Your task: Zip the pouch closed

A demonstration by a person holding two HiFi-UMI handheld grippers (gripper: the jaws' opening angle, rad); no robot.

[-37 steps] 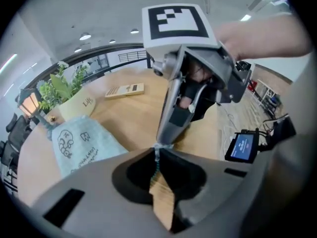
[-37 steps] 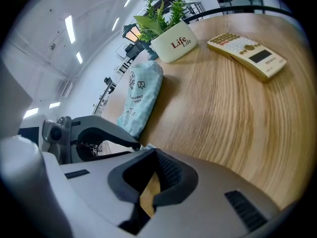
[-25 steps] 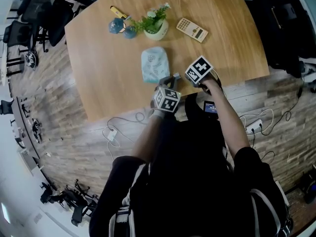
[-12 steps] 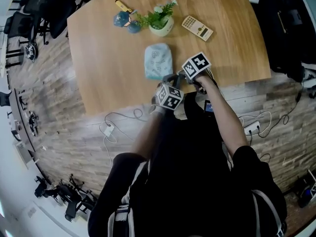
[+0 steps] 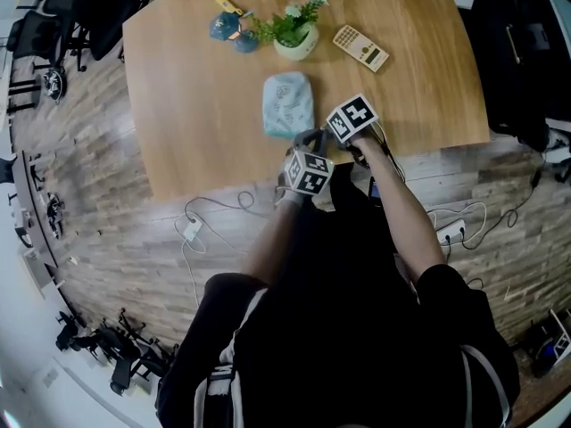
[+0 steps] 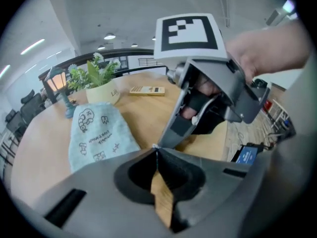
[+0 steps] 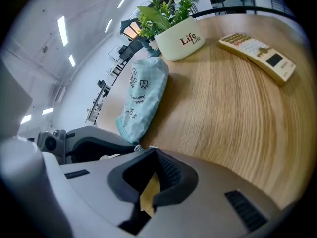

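Observation:
A light blue pouch (image 5: 287, 105) with small printed drawings lies flat on the wooden table (image 5: 187, 105), its near end toward me. My left gripper (image 5: 297, 146) and right gripper (image 5: 318, 137) sit side by side just short of that near end, both close to the table's front edge. In the left gripper view the pouch (image 6: 96, 133) lies ahead to the left, and the right gripper's body (image 6: 208, 98) fills the space in front. The right gripper view has the pouch (image 7: 143, 95) straight ahead. Both pairs of jaws are shut with nothing between them. I cannot make out the zipper.
Behind the pouch stands a white pot with a green plant (image 5: 296, 38). A calculator (image 5: 360, 47) lies to its right, and blue figurines (image 5: 234, 32) and a yellow item (image 5: 225, 4) to its left. Cables (image 5: 214, 212) run over the floor below the table's front edge.
Both grippers have drawn closer together near the pouch's near end; the right one has come left toward the left one. The pouch lies as before.

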